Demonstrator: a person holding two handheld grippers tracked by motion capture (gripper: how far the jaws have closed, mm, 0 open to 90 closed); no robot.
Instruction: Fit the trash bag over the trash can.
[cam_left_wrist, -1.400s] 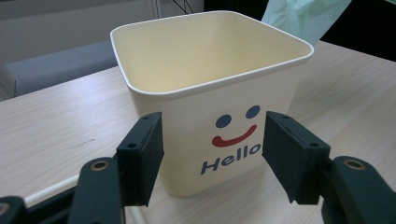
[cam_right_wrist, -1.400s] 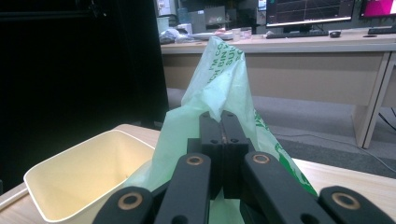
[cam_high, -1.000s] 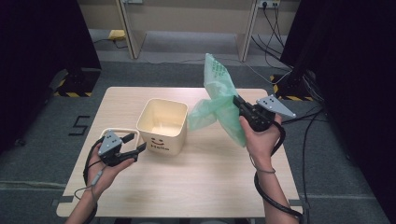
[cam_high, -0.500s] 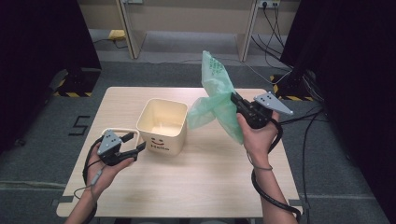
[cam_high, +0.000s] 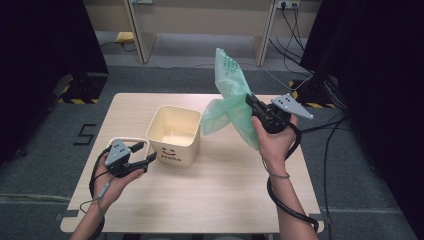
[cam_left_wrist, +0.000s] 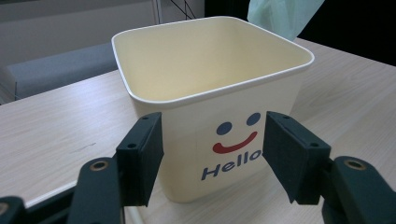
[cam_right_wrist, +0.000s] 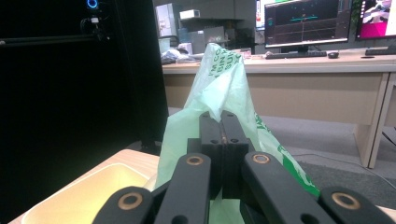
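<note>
A pale wood-grain desk (cam_high: 220, 195) stands on grey carpet, with dark curtains at both sides and cables trailing over the floor to the right; in the right gripper view, monitors glow on a long bench far behind. Near the middle of the desk, a little to its left, sits a cream plastic bin (cam_high: 174, 134), square with rounded corners and a rolled rim, smooth and glossy, open at the top, with a printed smiley face and the word "Hello" on the wall that faces the person. The left claw (cam_high: 143, 153) hovers low just in front of that wall with its jaws spread wide; in the left gripper view its ribbed black pads (cam_left_wrist: 141, 156) frame the printed face without touching it. The right claw (cam_high: 251, 101) is raised above the desk's right half, well apart from the bin, pinched tight on a thin, crinkled, translucent green plastic bag (cam_high: 231, 100). The bag fans up above the jaws and hangs down below them, its lower fold close to the bin's right rim. The near half of the desk lies bare between the forearms.
</note>
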